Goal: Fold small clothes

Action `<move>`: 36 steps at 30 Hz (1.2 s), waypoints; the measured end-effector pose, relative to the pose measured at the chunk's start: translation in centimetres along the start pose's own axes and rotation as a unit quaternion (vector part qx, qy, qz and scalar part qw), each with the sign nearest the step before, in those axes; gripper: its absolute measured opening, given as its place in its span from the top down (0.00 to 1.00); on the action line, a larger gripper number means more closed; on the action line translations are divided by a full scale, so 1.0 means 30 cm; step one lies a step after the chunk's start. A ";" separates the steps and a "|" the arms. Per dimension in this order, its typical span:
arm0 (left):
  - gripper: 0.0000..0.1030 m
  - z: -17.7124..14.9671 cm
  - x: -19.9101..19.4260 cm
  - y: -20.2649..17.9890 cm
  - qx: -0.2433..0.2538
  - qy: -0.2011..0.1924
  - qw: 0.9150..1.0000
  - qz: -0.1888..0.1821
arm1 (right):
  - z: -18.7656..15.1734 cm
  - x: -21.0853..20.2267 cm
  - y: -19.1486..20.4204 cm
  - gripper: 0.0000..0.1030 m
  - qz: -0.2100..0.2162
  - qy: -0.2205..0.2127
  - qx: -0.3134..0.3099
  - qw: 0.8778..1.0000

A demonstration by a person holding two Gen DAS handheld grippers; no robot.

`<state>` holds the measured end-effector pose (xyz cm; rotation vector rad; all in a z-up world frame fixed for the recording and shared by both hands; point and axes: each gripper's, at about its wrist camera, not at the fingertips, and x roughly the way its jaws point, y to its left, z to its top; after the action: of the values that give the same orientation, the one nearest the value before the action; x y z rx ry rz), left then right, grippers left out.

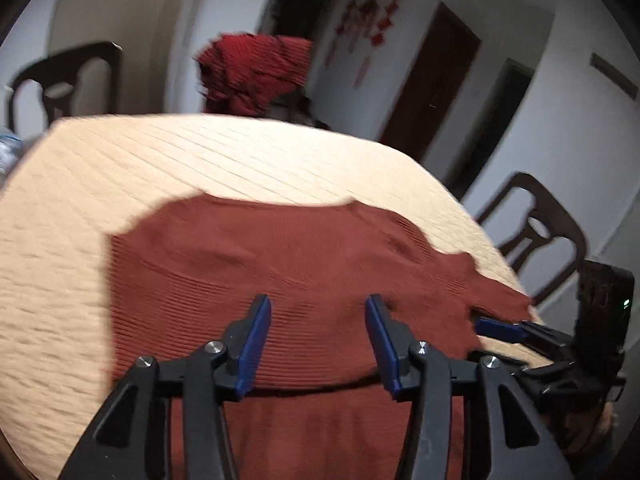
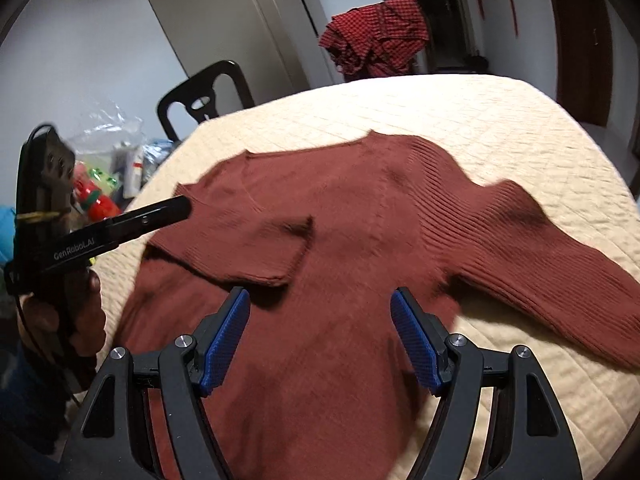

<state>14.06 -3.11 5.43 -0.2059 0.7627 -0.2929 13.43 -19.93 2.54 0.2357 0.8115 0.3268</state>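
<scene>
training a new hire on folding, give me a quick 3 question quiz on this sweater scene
1. True or false: one sleeve of the rust sweater already lies folded across its body.
2. What lies heaped beyond the table's far edge? A) checked red cloth B) blue towel C) white shirt
3. Is the right gripper holding fabric?

Key: 1 true, the sleeve nearest the left gripper is folded in; the other stretches out on the table. 2 A, the checked red cloth. 3 No, its jaws are open above the hem.
</scene>
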 end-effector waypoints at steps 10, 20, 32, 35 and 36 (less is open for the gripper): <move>0.64 -0.005 0.101 0.298 -0.049 0.043 0.988 0.142 | 0.120 0.236 0.055 0.57 -0.018 0.063 -0.042 0.997; 0.90 -0.018 0.088 0.340 -0.064 0.011 0.994 0.088 | 0.219 0.255 0.113 0.96 -0.020 0.031 -0.086 0.996; 0.86 -0.024 -0.022 0.297 -0.043 -0.027 0.993 0.110 | 0.204 0.246 0.077 0.93 -0.018 0.027 -0.063 0.998; 0.85 -0.031 -0.003 0.238 -0.021 -0.011 0.996 0.084 | 0.166 0.230 0.108 0.93 -0.002 0.037 -0.075 0.997; 0.85 -0.040 0.017 0.229 -0.016 0.002 0.996 0.086 | 0.152 0.243 0.114 0.93 -0.004 0.048 -0.083 0.995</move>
<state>14.84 3.09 2.27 -0.1683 0.7844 -0.1172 20.84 -14.41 1.83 0.0615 0.8742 0.3990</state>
